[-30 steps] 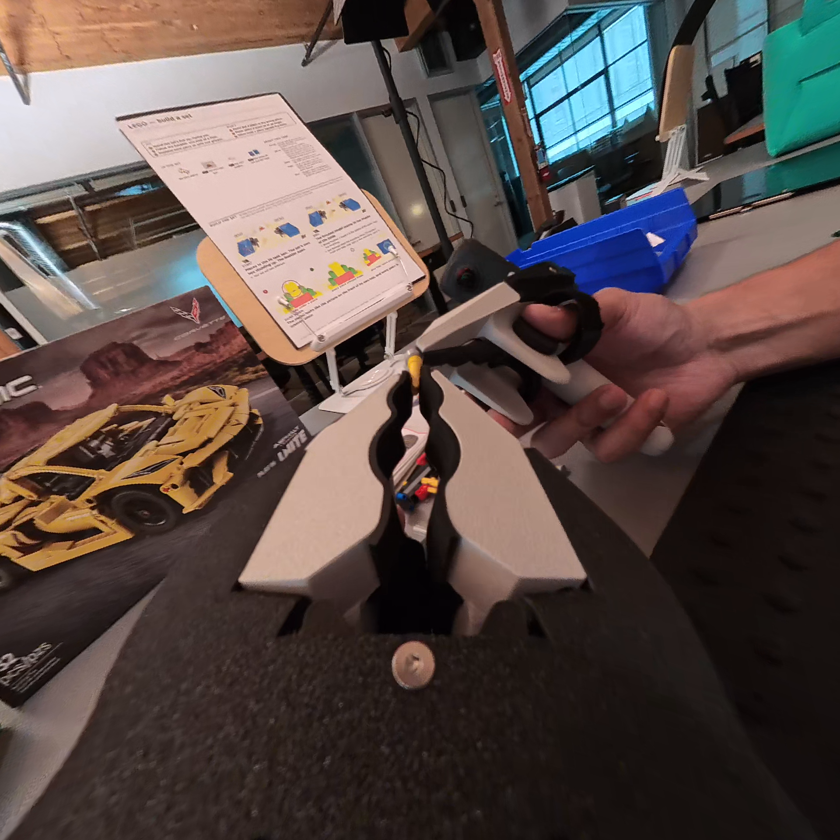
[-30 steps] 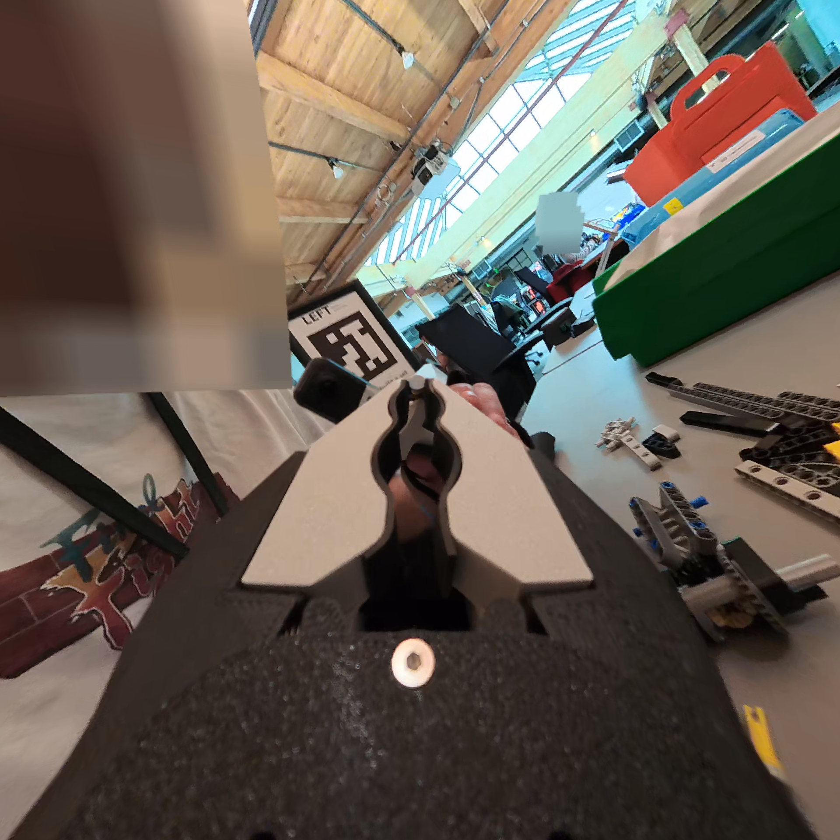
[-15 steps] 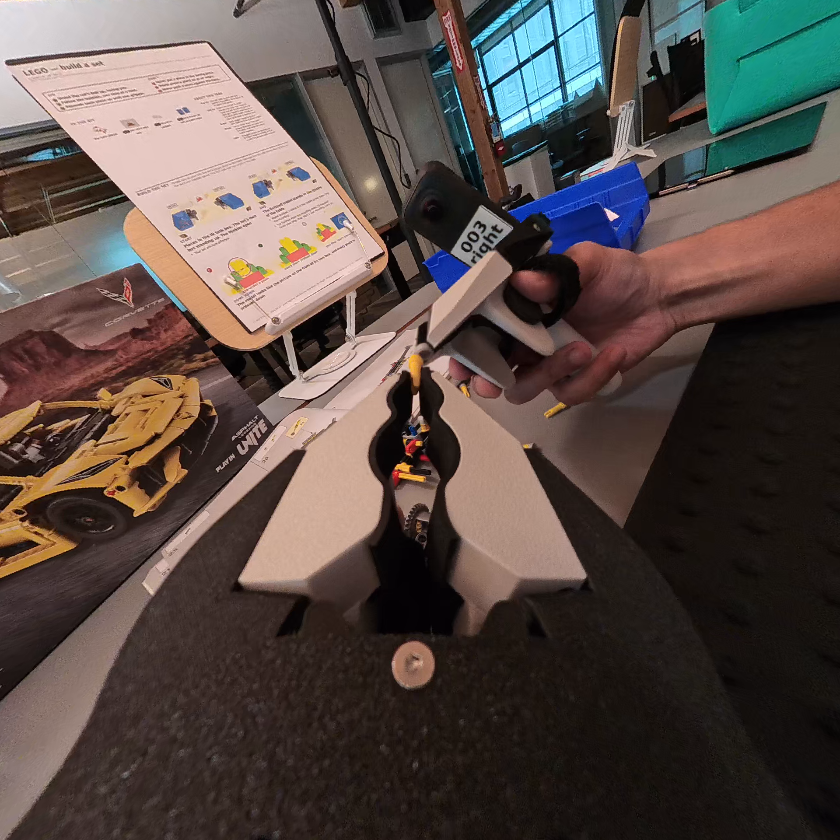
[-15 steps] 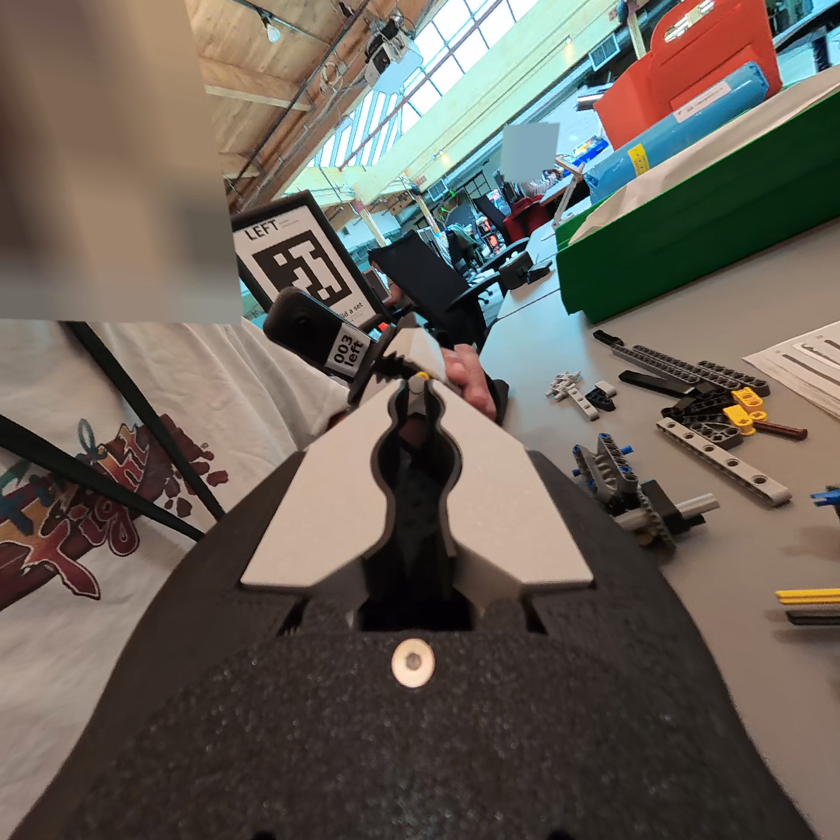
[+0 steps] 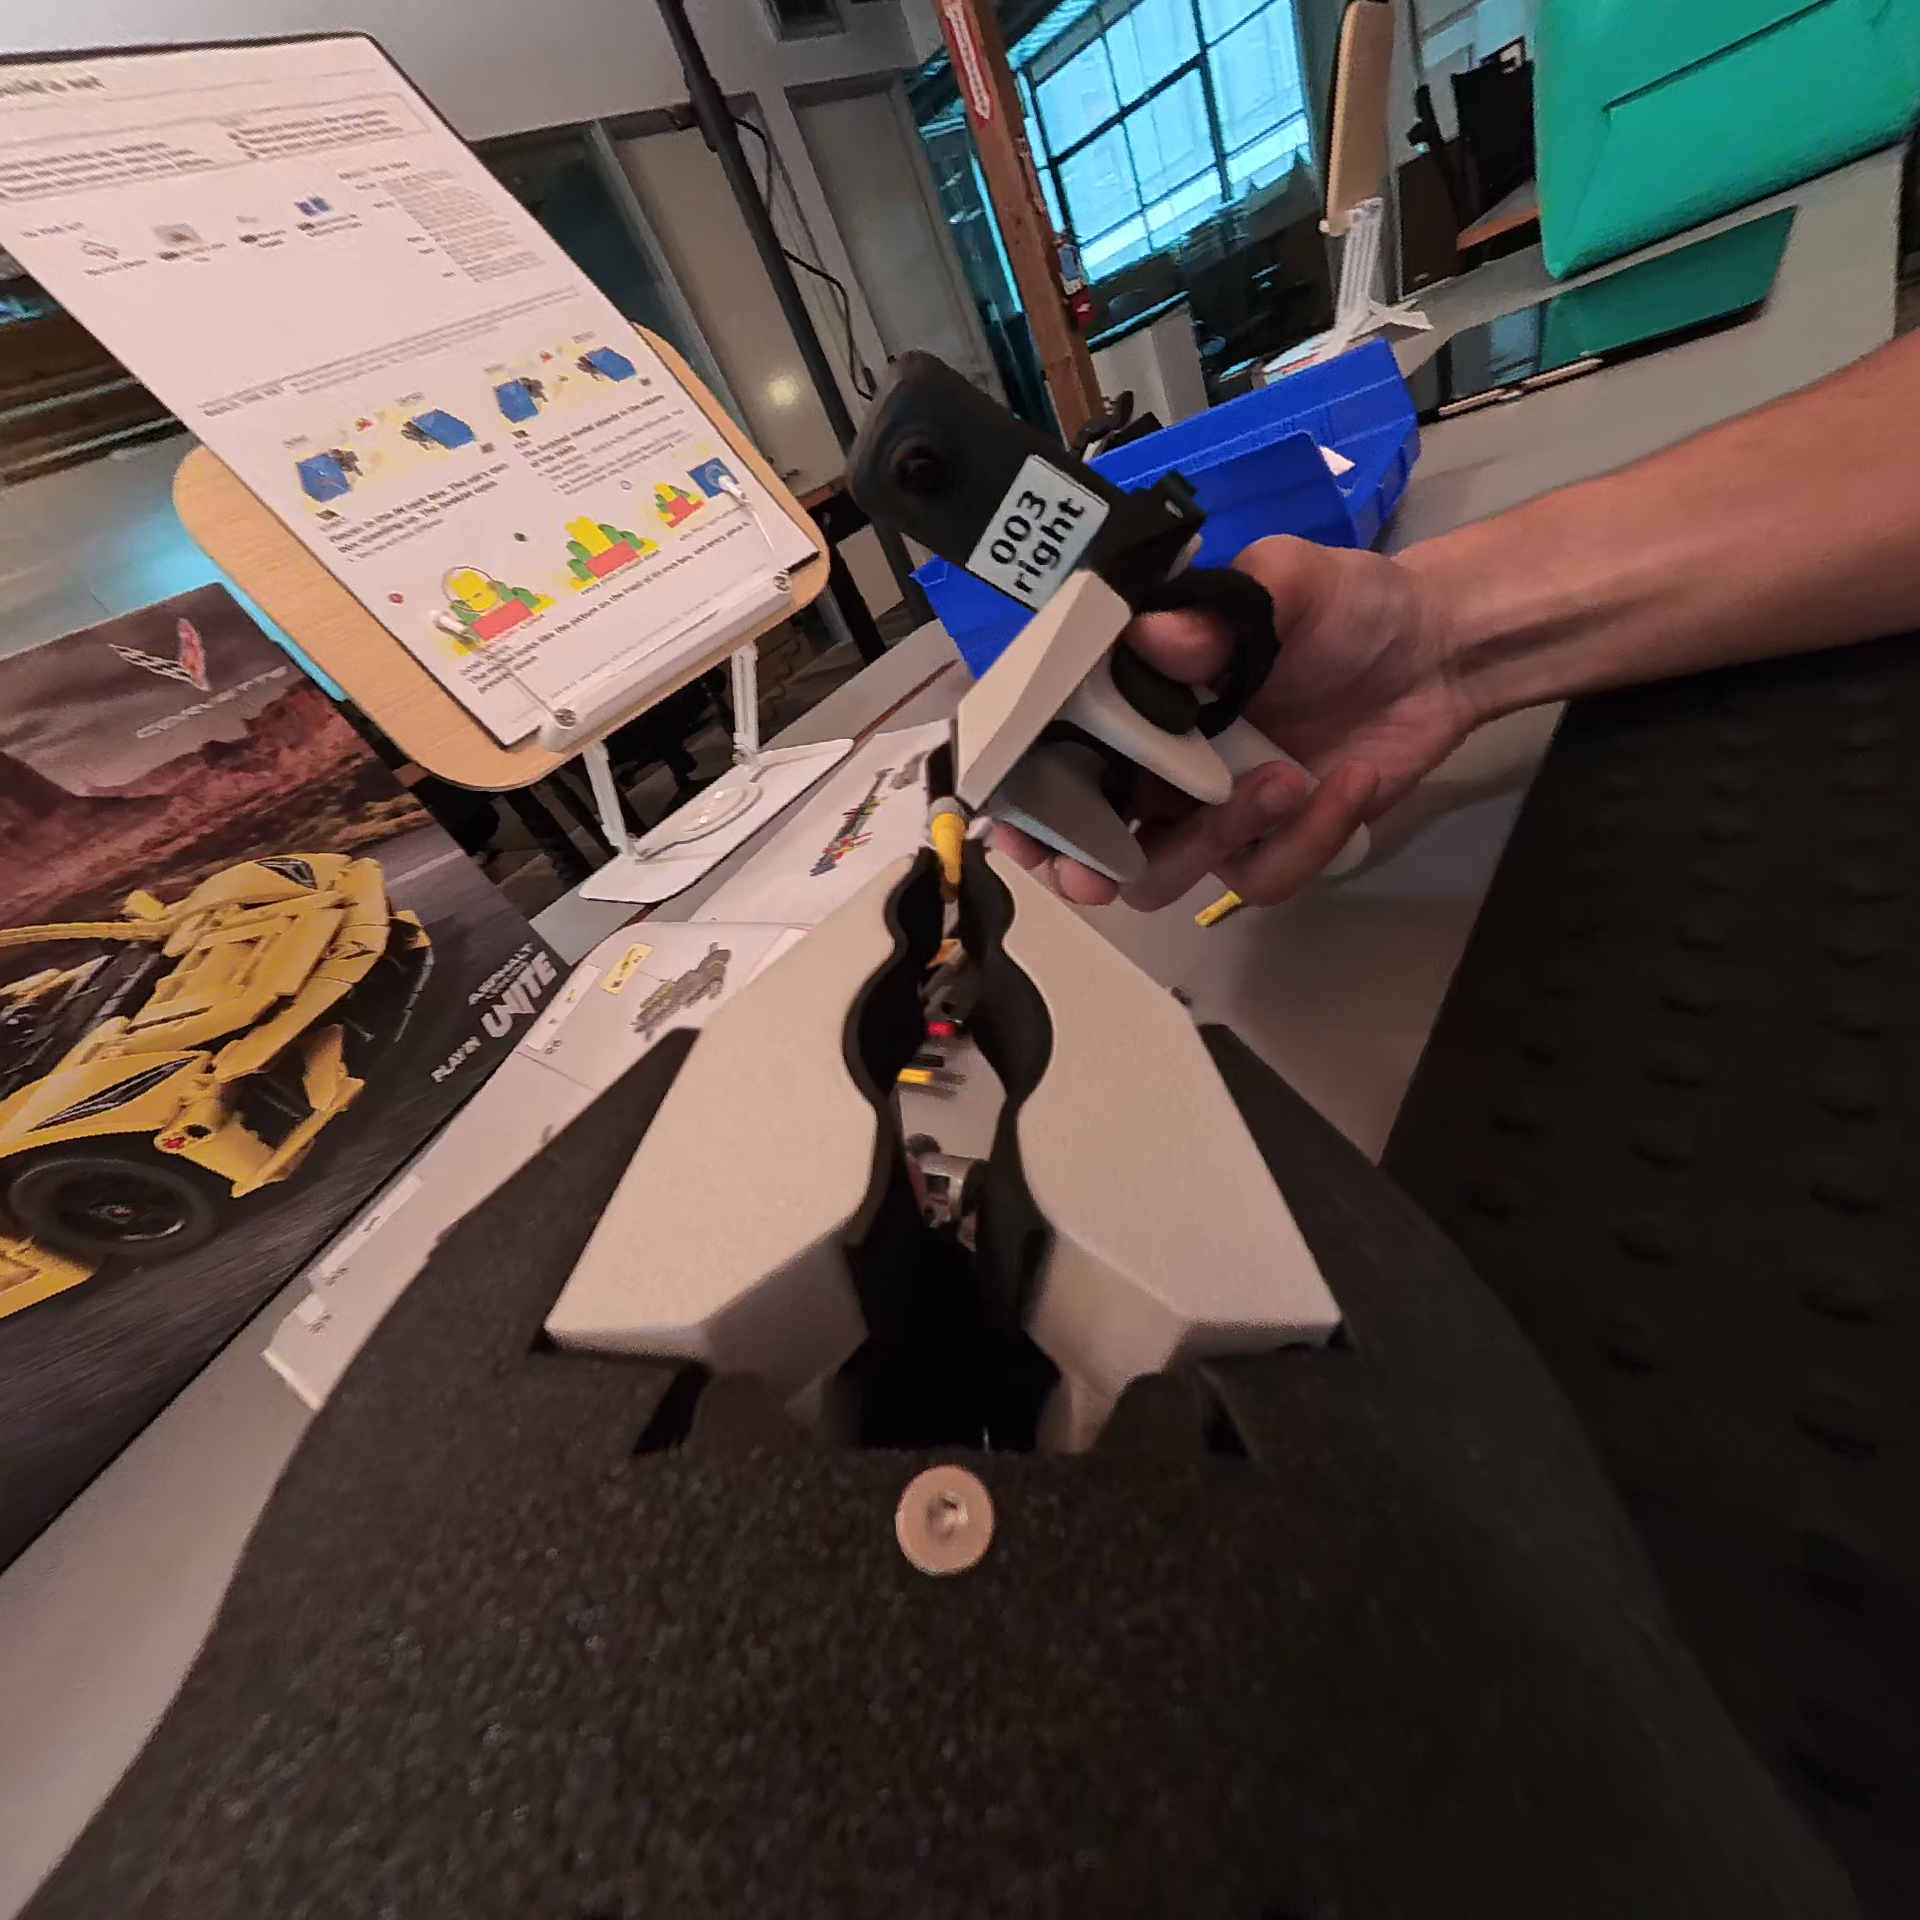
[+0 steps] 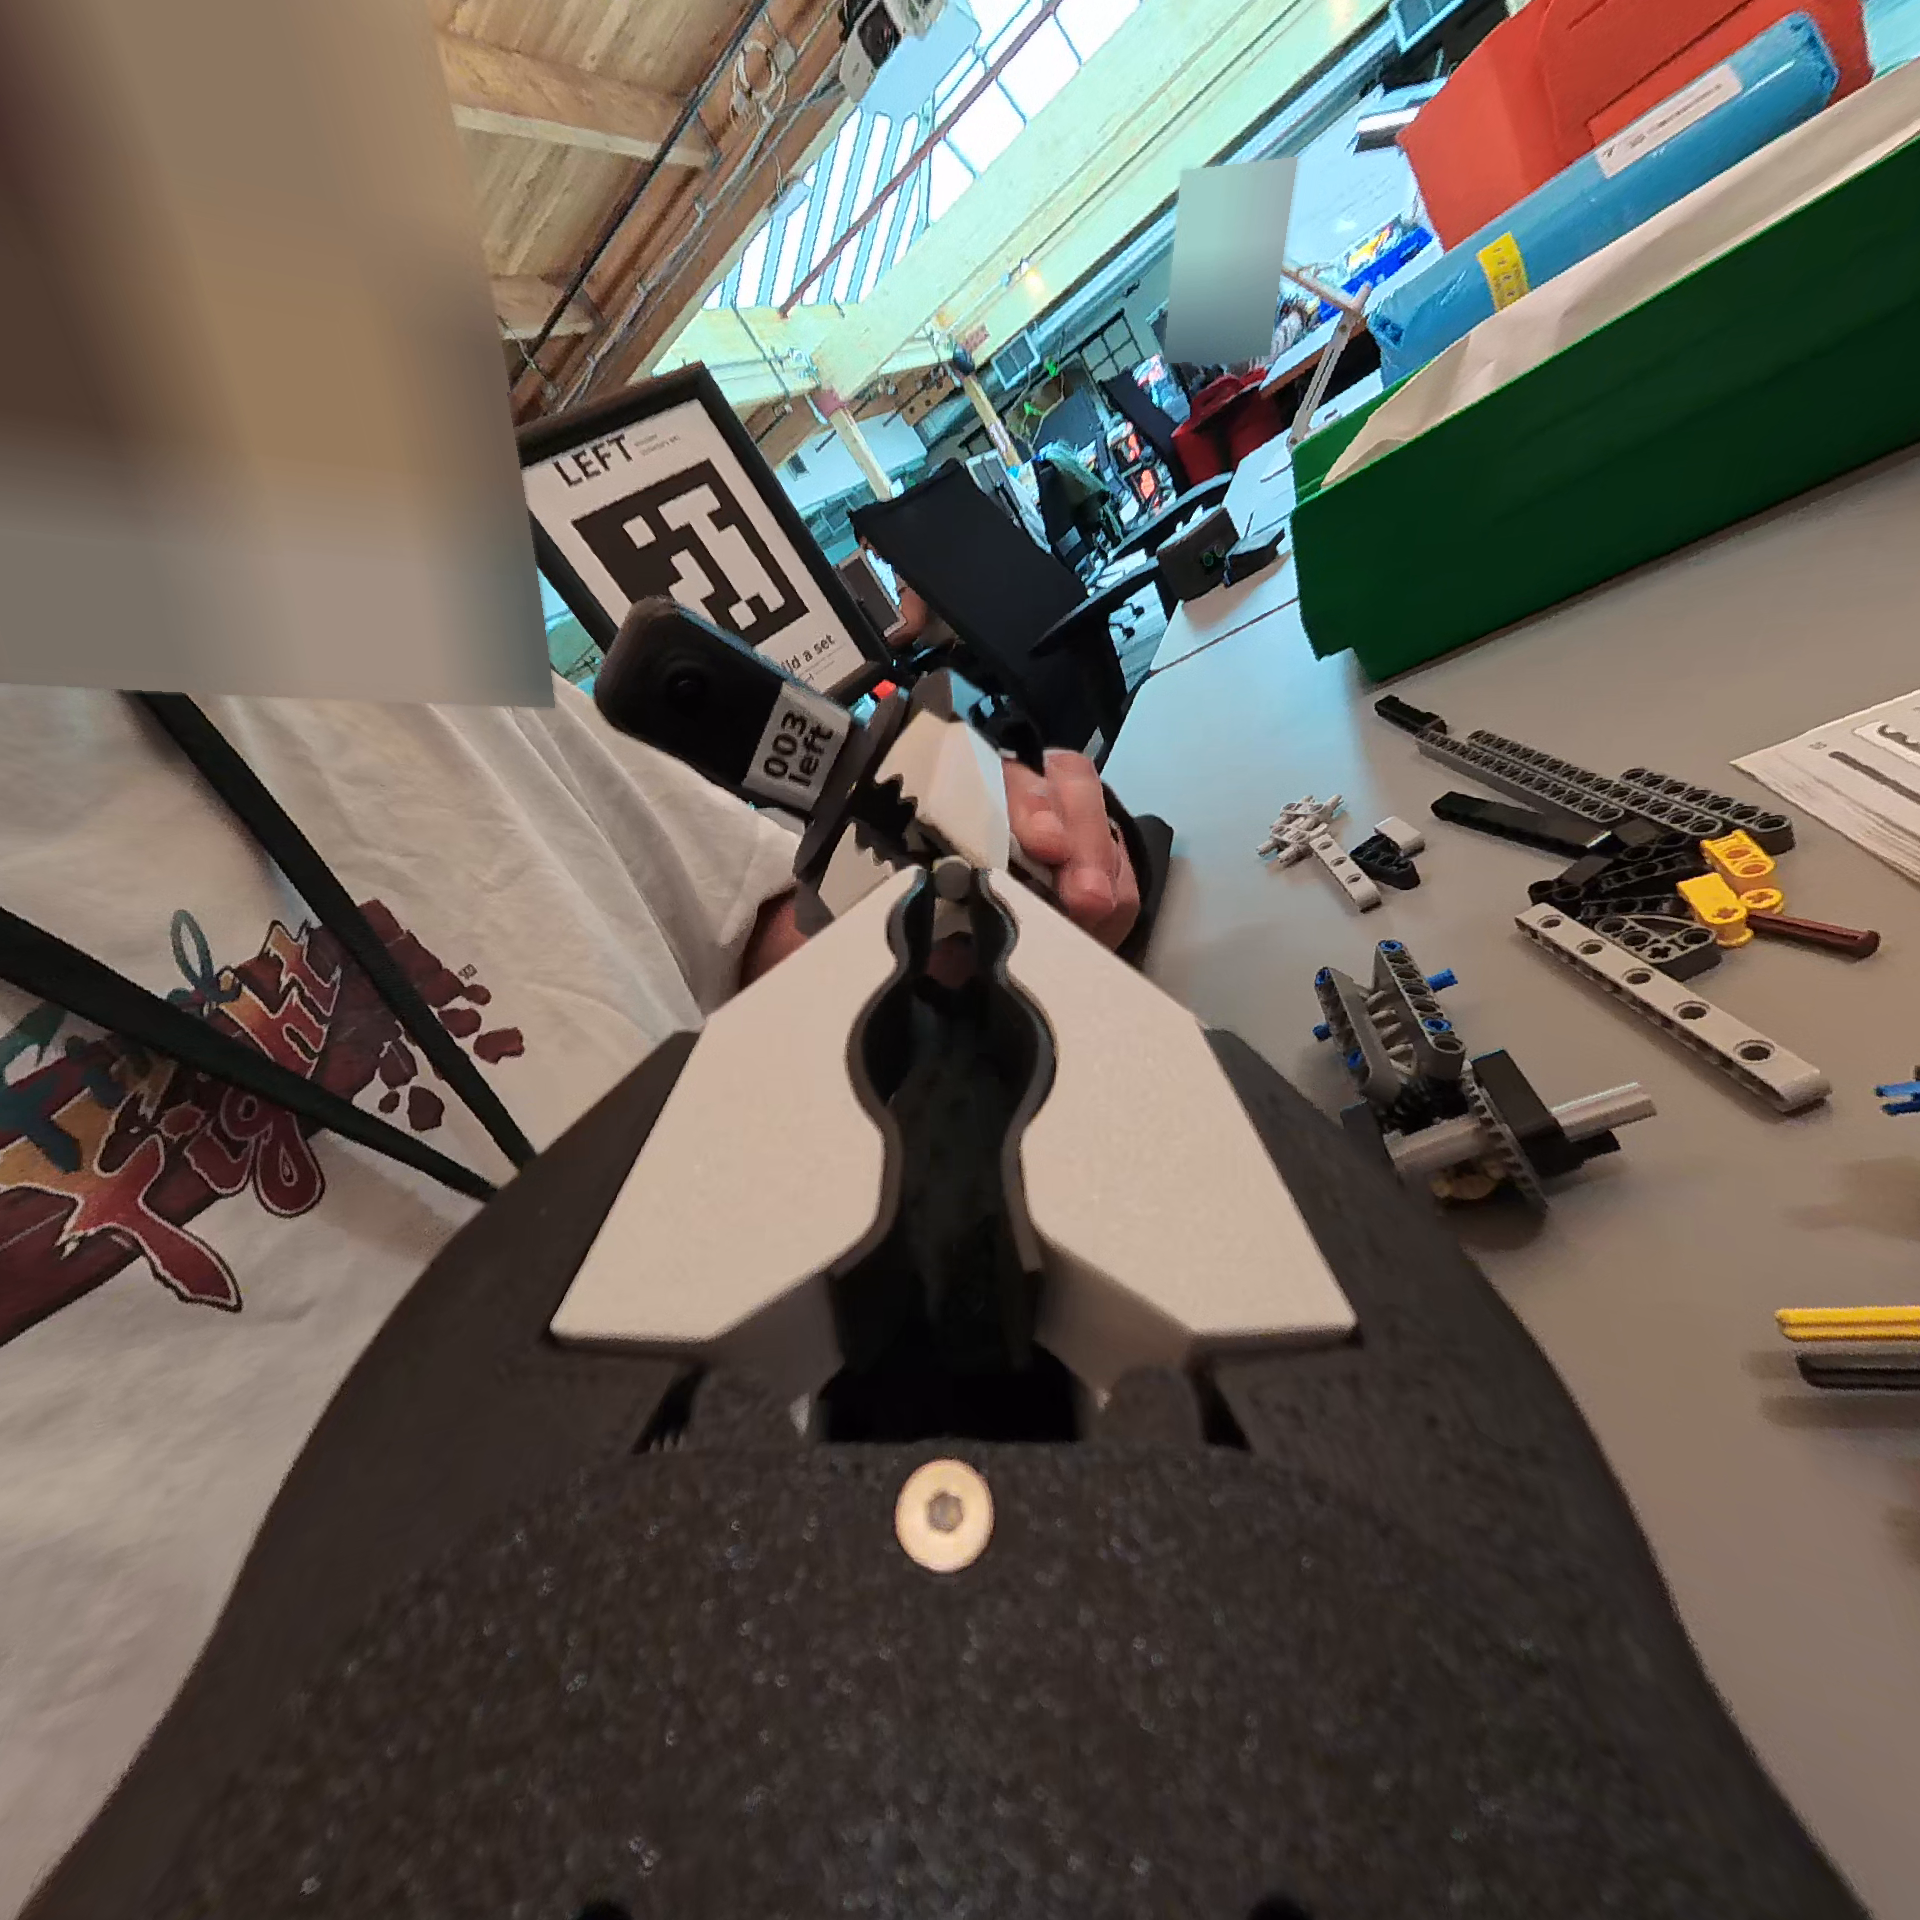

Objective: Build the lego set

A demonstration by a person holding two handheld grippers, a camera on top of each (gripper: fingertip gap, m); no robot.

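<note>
the left gripper is clenched on a small yellow piece at its tips. the right gripper meets it tip to tip, clenched on a grey piece; how the 2 pieces join is hidden between the tips. right of the right gripper, a grey partial assembly and loose beams lie on the table, some cut off.

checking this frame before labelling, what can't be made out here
- Left wrist view: the yellow piece at the left gripper tips; its shape is hidden by the fingers.
- Right wrist view: the grey piece in the right gripper; too small to identify.
- Right wrist view: the yellow and black parts; cut off by the right edge.
</note>
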